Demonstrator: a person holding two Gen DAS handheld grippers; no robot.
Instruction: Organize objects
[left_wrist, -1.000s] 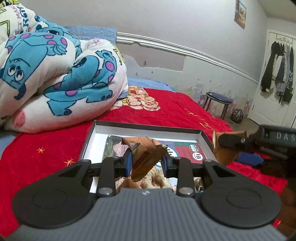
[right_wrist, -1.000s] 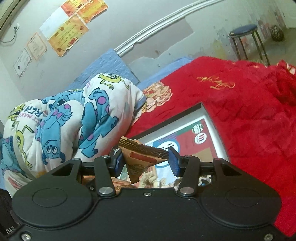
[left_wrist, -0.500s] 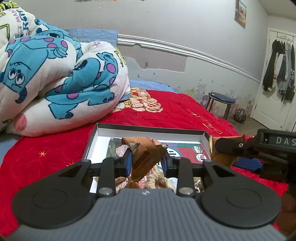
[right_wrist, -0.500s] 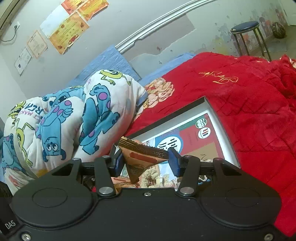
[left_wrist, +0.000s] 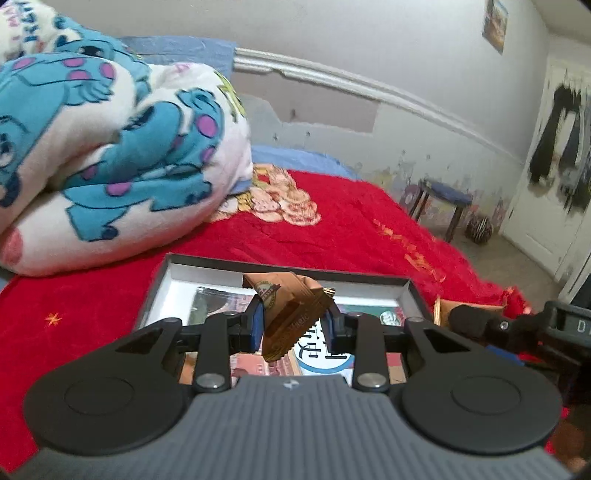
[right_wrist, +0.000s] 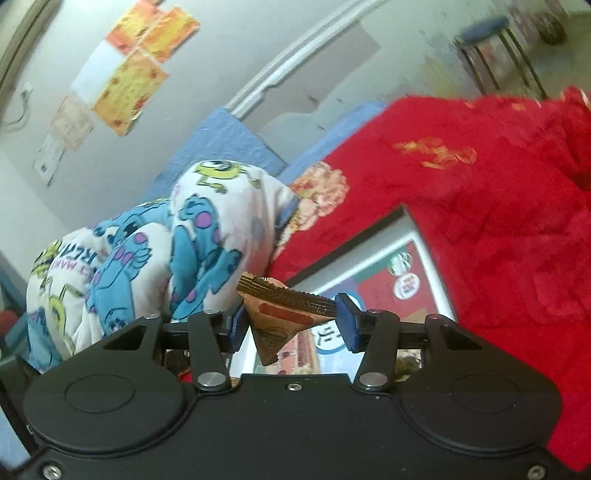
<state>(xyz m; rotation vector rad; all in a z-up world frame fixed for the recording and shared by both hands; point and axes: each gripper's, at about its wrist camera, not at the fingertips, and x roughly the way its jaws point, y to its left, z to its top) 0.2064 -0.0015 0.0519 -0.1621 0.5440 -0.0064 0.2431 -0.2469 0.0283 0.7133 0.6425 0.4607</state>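
Left gripper (left_wrist: 293, 326) fingers clamped on a brown snack packet (left_wrist: 291, 314), centre frame, above the open box (left_wrist: 413, 291) on the red bedspread (left_wrist: 332, 236). Right gripper (right_wrist: 291, 319) fingers clamped on a second brown packet (right_wrist: 280, 314), centre frame, over the same box (right_wrist: 432, 266). Cartoon blanket (left_wrist: 110, 147) upper left.

A folded monster-print blanket (left_wrist: 110, 147) lies on the red bedspread (left_wrist: 351, 229).
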